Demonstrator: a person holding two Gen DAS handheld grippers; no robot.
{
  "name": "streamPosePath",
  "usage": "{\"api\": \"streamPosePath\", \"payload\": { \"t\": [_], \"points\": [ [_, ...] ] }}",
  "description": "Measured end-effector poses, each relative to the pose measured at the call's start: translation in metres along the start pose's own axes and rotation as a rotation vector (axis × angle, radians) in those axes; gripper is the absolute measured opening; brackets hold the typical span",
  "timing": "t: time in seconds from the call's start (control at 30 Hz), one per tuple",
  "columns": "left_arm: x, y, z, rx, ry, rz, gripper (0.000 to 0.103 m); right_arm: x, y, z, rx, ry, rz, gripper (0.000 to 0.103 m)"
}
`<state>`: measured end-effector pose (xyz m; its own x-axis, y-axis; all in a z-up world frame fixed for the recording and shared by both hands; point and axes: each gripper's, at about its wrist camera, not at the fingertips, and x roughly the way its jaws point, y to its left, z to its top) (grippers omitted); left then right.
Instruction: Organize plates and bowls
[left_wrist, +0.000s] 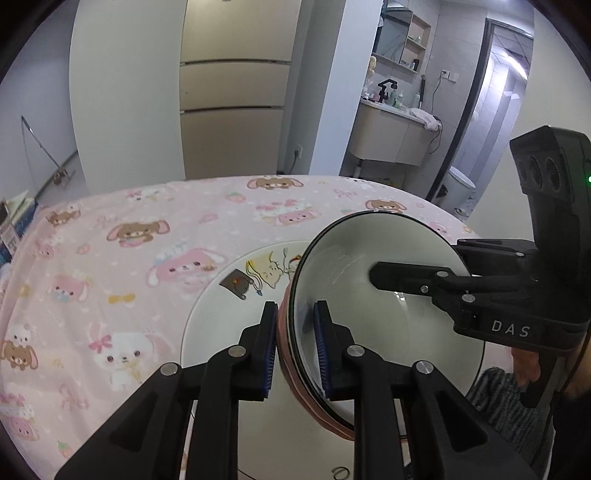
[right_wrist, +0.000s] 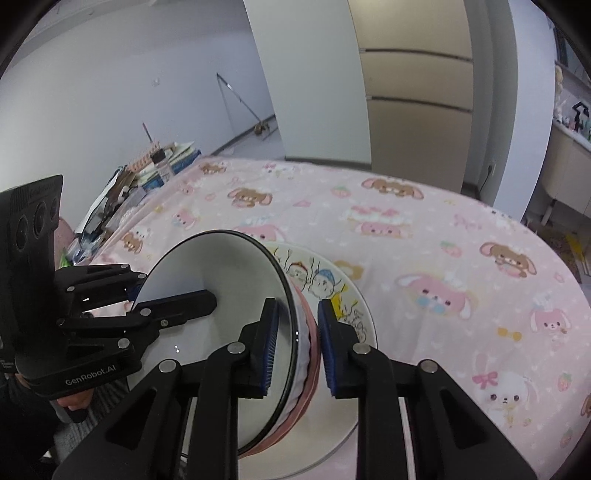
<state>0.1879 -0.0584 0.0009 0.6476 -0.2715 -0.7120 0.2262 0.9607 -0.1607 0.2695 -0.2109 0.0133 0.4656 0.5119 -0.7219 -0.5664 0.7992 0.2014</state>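
Bowl first: a white-glazed ceramic bowl with a thin dark rim and a pink outer band (left_wrist: 369, 288) hangs between both tools, tipped steeply so its mouth faces back toward the person instead of up. It sits directly over a larger white plate printed with cartoon figures (left_wrist: 236, 302), which lies flat on the round table under a pink rabbit-patterned cloth (left_wrist: 110, 258). The left gripper (left_wrist: 295, 347) straddles the bowl's left wall, one blue pad (left_wrist: 270, 347) outside and one inside, the jaws narrowed around the rim, though whether the pads actually press it I cannot tell. The right gripper (right_wrist: 297, 345) straddles the opposite wall in the same fashion, and there a sliver of gap shows beside the outer pad (right_wrist: 327, 350); its grip is likewise uncertain. So the bowl lies between the two tools, neither nearer, and the plate lies straight below it. By my reading, what counts is that tilt: the bowl's base points away and downward toward the plate's centre, so it should be rotated level before it is lowered, both hands turning together or the rim may slip.
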Motion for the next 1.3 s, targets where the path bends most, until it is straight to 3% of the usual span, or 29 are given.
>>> {"api": "streamPosePath", "payload": {
  "t": [0.1,0.13,0.17,0.23,0.3,0.4,0.47,0.5,0.53,0.6,0.83,1.0,1.3],
  "points": [
    [0.000,0.000,0.000,0.016,-0.001,-0.001,0.021,0.000,0.002,-0.001,-0.007,-0.010,-0.010,0.021],
    [-0.002,0.000,0.000,0.022,-0.010,0.002,0.021,0.000,0.003,-0.002,-0.007,-0.003,-0.018,0.026],
    [-0.004,-0.001,0.000,0.025,-0.018,0.006,0.021,0.000,0.004,-0.003,-0.011,0.003,-0.036,0.044],
    [-0.007,0.000,0.002,0.021,-0.029,0.009,0.021,-0.004,0.008,-0.007,-0.030,-0.020,-0.092,0.066],
    [-0.013,0.001,0.003,0.018,-0.047,0.002,0.021,-0.015,0.008,-0.008,-0.034,-0.068,-0.132,0.067],
    [-0.024,0.004,0.006,0.020,-0.082,0.002,0.024,-0.035,0.008,-0.007,-0.019,-0.141,-0.155,0.089],
    [-0.036,0.005,0.007,0.030,-0.126,0.005,0.059,-0.050,0.011,-0.007,-0.034,-0.184,-0.184,0.103],
    [-0.044,0.005,0.007,0.033,-0.160,0.011,0.098,-0.057,0.014,-0.008,-0.047,-0.204,-0.197,0.103],
    [-0.053,0.006,0.007,0.032,-0.199,0.018,0.103,-0.063,0.016,-0.007,-0.057,-0.220,-0.206,0.103],
    [-0.071,0.006,0.008,0.045,-0.275,0.028,0.103,-0.076,0.023,-0.008,-0.072,-0.261,-0.227,0.103],
    [-0.139,-0.009,0.007,0.102,-0.445,0.106,0.103,-0.140,0.050,-0.005,-0.084,-0.435,-0.296,0.103],
    [-0.190,-0.020,0.001,0.128,-0.544,0.118,0.103,-0.197,0.080,-0.005,-0.119,-0.558,-0.339,0.103],
    [-0.259,-0.030,-0.019,0.116,-0.630,0.106,0.103,-0.260,0.138,-0.022,-0.183,-0.678,-0.324,0.103]
  ]
}}
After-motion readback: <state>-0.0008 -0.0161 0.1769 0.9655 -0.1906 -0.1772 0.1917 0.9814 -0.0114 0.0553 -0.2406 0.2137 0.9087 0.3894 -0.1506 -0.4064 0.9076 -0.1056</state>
